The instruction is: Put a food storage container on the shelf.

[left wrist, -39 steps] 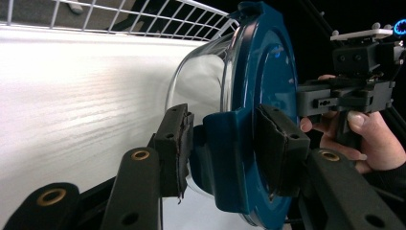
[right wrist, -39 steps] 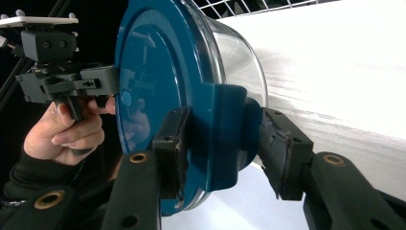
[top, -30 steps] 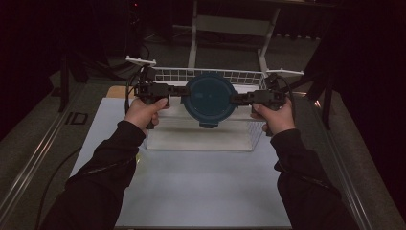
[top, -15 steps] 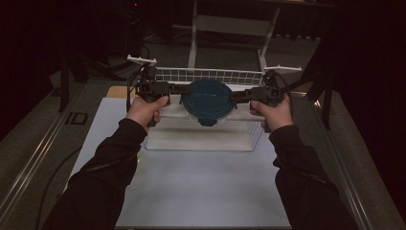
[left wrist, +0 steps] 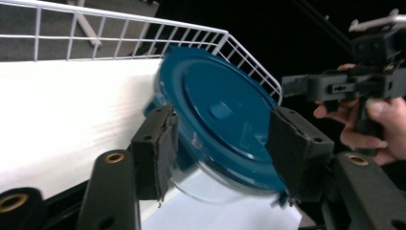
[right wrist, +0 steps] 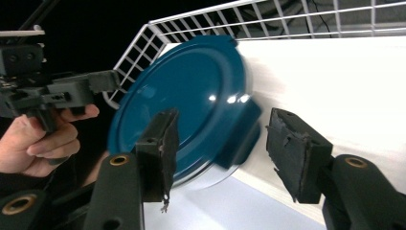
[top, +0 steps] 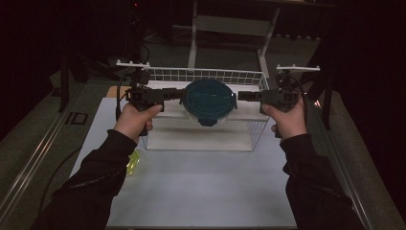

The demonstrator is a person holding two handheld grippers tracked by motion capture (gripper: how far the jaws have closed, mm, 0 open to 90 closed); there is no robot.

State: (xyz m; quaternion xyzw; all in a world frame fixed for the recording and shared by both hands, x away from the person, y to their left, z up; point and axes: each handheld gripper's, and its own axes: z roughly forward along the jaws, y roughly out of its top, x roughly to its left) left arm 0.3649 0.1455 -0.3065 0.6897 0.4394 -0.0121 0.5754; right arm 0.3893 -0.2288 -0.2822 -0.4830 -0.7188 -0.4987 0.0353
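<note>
Container with teal lid [top: 209, 100] sits mid-frame in the high view, over the white liner of the wire basket [top: 225, 75], tilted toward the camera with its clear bowl showing below the lid rim. Judged to be a release just after setting it into the basket; whether it already rests on the liner cannot be told.

Left gripper [top: 178, 94] comes in from the left of the frame, right gripper [top: 242, 96] from the right, each aimed at a lid edge. Both sets of jaws have just been opening. Left gripper view: lid [left wrist: 225, 129] lies between the pads, lower pad near the rim, a gap at the upper pad. Right gripper view: lid [right wrist: 191, 96], motion-blurred, has its clasp between the pads, which stand apart from it. Both read as released, nothing clamped.

To finish well: spread both pairs evenly, draw each straight out sideways, avoid snagging the lid clasps or the basket wire.
</note>
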